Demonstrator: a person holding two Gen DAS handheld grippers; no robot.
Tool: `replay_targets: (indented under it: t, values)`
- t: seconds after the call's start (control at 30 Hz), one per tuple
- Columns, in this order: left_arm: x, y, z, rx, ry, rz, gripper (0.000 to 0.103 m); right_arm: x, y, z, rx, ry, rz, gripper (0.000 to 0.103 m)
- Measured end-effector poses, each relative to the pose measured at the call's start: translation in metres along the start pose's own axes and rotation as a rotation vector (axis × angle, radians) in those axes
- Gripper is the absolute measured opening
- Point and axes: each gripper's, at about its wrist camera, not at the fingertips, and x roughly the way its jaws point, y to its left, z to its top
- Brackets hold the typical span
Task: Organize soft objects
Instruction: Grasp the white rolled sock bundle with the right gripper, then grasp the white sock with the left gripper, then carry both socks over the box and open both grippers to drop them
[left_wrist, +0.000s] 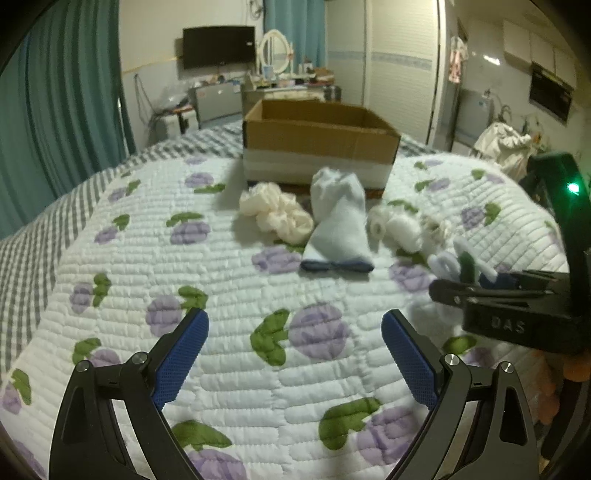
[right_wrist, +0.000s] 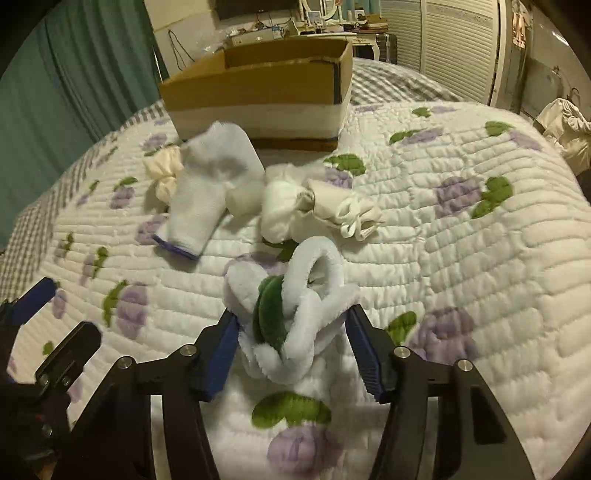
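Nearest, the right gripper is closing its blue pads on a fluffy white-and-green looped plush piece, pinching it at its knotted middle just above the quilted white bedspread with purple flowers. It looks light and limp, so the loops will probably flop and compress; a hold across the thick central bundle seems safer than one on a single loop. To the left, the left gripper is hovering over the bedspread with its jaws spread wide and nothing between them. Farther on, a pale blue sock with a dark cuff is lying left of a cluster of rolled white socks, with a cream ruffled scrunchie at far left. These all look soft and easy to squash. Beyond them, an open brown cardboard box is sitting on the bed, likely the destination.
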Motion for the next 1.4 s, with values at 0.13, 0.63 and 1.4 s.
replay_targets:
  t: [0.13, 0.63, 1.4]
  values:
    - [-0.005, -0.001, 0.016, -0.003, -0.026, -0.011, 0.096, -0.033, 0.004, 0.007, -0.031, -0.057, 0.005, 0.057]
    - [0.075, -0.021, 0.086, -0.006, -0.027, -0.038, 0.091, -0.021, -0.004, 0.107, -0.206, -0.145, -0.071, 0.057]
    - [0.075, -0.033, 0.094, 0.031, 0.037, -0.097, 0.043, -0.022, -0.029, 0.111, -0.186, -0.138, -0.064, 0.057]
